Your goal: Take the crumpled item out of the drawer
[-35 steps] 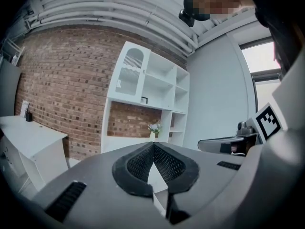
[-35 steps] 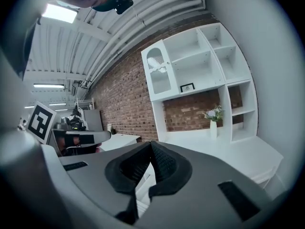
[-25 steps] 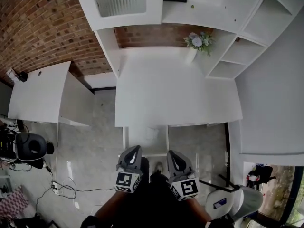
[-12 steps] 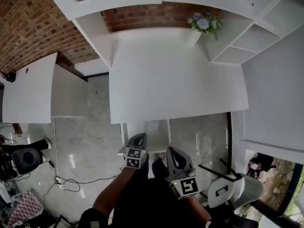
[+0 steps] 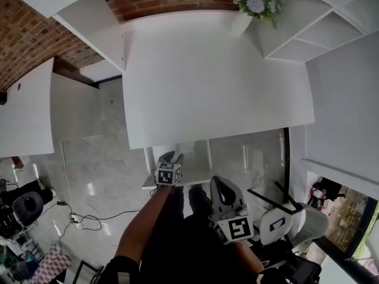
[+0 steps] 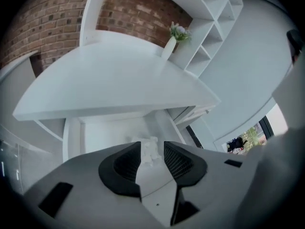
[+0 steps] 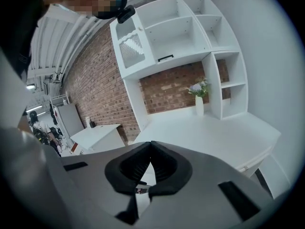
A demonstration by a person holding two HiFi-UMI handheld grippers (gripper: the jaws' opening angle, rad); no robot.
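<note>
Left tongs (image 6: 152, 146) dropped to drawer (image 6: 102, 135), jaws just opening toward crumpled item (image 6: 148, 153), ungripped; right tongs (image 7: 150, 151) closed, empty.

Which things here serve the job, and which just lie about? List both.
Job: crumpled item in the drawer; left gripper, jaws just opened, item showing between them, ungripped.
Lying about: vase of flowers; chair; side table; shelves.
</note>
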